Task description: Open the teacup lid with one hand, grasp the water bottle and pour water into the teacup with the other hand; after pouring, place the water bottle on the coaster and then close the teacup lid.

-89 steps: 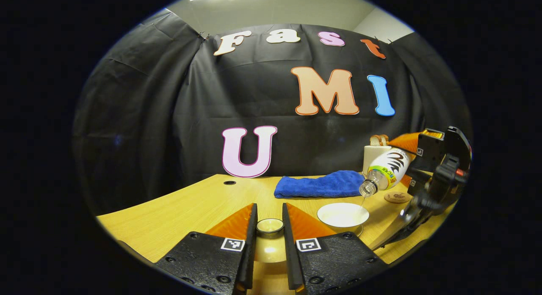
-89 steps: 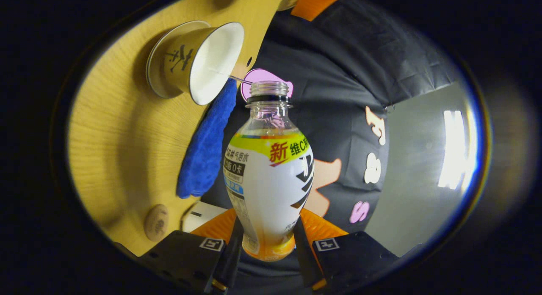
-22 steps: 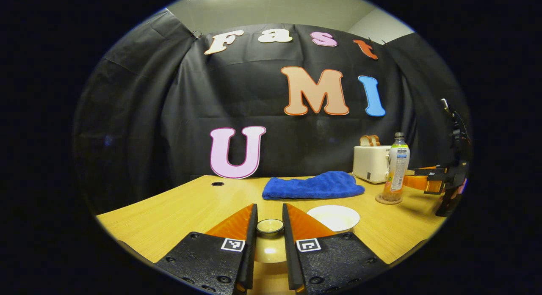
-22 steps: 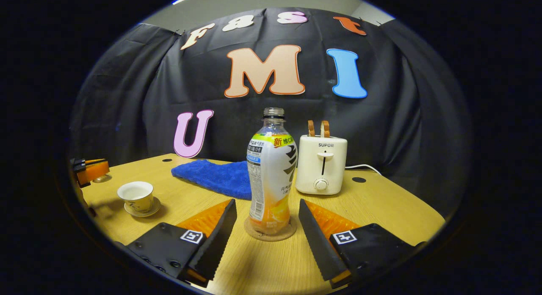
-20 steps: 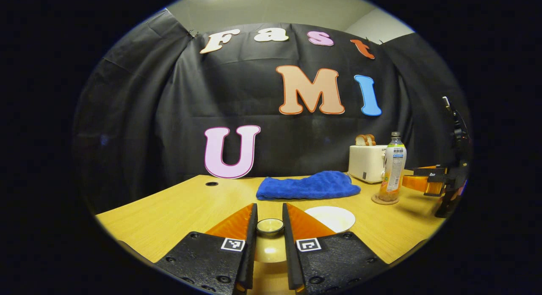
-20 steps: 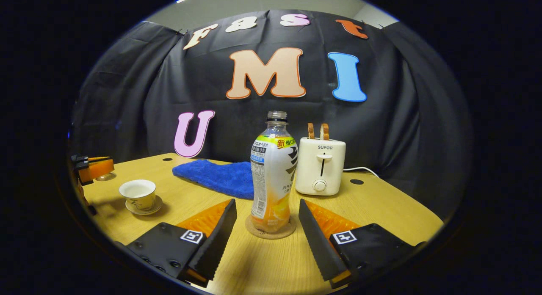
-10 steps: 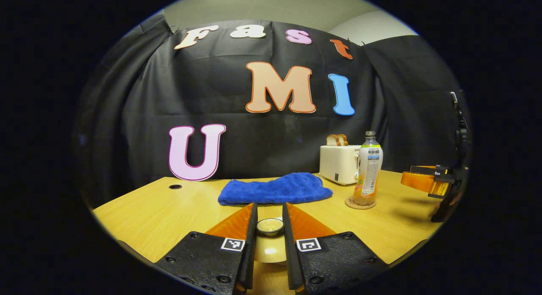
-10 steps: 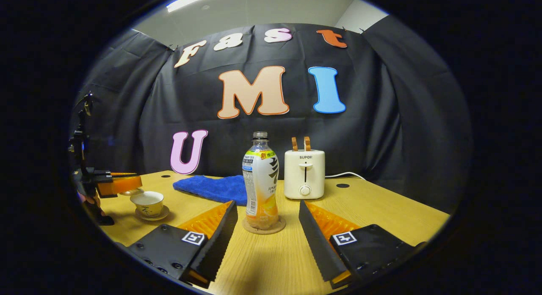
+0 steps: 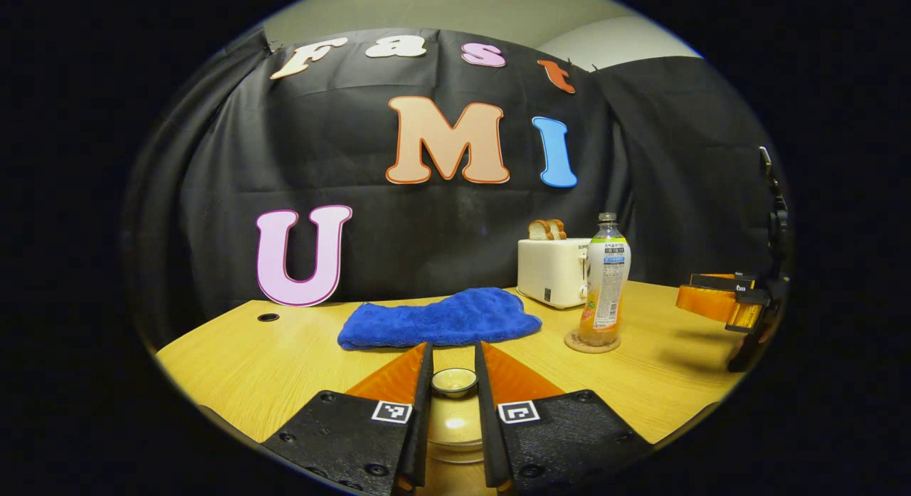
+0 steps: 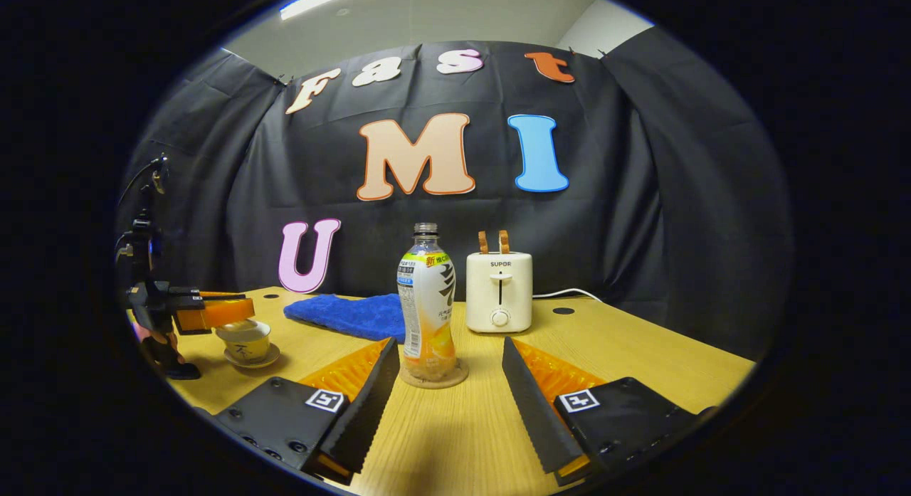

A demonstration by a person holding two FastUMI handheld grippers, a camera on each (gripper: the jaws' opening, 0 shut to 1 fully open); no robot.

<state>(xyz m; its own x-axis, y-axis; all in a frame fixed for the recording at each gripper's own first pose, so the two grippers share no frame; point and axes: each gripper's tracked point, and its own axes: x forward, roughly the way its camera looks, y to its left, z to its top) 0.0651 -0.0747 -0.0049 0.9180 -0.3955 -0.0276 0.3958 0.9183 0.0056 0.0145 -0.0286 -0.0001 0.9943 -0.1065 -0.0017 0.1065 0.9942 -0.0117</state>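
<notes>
Between the left gripper's (image 9: 453, 410) fingers, nearest in the left gripper view: the teacup lid (image 9: 454, 419), pinched by its small round knob, both fingers pressing on it, the dome hanging level below. A rim shows under the lid's lower edge, probably the cup; cannot tell whether the two touch.

Same pair from across the table in the right gripper view: left gripper (image 10: 206, 312) at the far left edge, lid held directly above the teacup (image 10: 244, 341), which sits upright on its saucer (image 10: 249, 359). Lid looks just over the cup mouth, roughly centred. Judgement: the remaining move is a short straight descent, lid kept level, then release. A sideways offset would catch the lid's edge on the cup's rim.

Right gripper (image 10: 447, 382): fingers spread wide, holding nothing, apart from the water bottle (image 10: 425, 302) ahead of them. Bottle upright, uncapped, on the coaster (image 10: 433, 376), so that step looks finished. This gripper is well apart from the cup; the closing falls to the left one.

Farther back on the table (image 10: 640, 354): blue cloth (image 9: 441, 319) lying flat, then a toaster (image 10: 499, 291) with bread in its slots, close to the wall. Neither lies in the lid's path.
</notes>
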